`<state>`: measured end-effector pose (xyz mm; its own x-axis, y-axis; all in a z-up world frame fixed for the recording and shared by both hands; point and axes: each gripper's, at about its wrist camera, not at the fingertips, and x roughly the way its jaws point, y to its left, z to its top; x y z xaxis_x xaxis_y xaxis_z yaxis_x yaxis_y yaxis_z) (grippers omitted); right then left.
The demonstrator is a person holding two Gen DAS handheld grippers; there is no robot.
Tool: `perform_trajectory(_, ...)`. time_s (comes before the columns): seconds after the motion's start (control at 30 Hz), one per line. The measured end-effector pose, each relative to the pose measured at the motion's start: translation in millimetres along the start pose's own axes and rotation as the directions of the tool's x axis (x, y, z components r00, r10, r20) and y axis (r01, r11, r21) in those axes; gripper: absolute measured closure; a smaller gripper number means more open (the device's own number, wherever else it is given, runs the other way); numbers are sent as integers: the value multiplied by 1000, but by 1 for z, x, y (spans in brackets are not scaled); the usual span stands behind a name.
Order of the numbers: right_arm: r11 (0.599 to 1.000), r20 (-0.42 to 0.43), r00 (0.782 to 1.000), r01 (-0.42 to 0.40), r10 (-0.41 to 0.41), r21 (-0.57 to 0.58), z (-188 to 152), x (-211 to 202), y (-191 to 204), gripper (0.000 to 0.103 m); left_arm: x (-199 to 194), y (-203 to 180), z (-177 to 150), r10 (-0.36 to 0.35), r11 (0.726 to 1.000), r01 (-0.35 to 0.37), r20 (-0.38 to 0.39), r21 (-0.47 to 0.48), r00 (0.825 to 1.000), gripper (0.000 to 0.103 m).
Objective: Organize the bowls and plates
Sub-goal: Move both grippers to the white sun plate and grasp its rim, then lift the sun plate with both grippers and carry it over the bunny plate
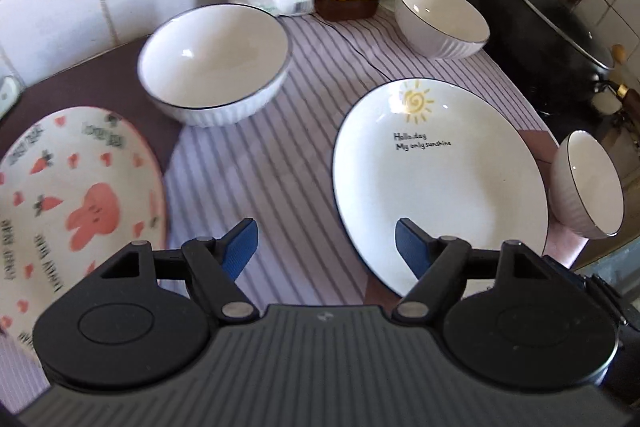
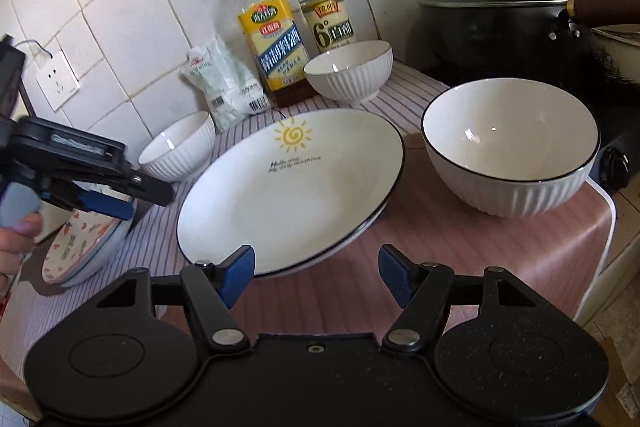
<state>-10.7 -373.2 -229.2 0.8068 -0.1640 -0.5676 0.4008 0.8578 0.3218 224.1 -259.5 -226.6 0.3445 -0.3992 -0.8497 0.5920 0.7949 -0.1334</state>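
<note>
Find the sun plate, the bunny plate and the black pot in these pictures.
sun plate [image 2: 296, 195]: right wrist view, bare centre of its well.
bunny plate [image 1: 76, 195]: left wrist view, middle of its printed face.
black pot [image 2: 492, 31]: right wrist view, front wall.

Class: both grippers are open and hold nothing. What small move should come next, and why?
Probably ease the left gripper left onto the rabbit plate's rim. It hovers open beside that plate, and the sun plate, lying apart from it, looks like a base for stacking.
</note>
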Motion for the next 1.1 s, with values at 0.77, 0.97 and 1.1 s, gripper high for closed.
perform_trajectory(0.77, 971, -37, 997, 77, -71, 226, 19, 24, -15, 75, 36, 3, -6, -115, 982, 110, -26, -151, 993, 84)
perform_trajectory(0.97, 971, -42, 997, 78, -71, 224, 20, 25, -16, 77, 33, -1, -10, -90, 984, 88, -4, -156, 996, 84)
perform_trajectory(1.1, 972, -73, 995, 78, -63, 220, 26, 25, -17, 78, 26, -9, -11, -77, 992, 77, 2, -99, 997, 84)
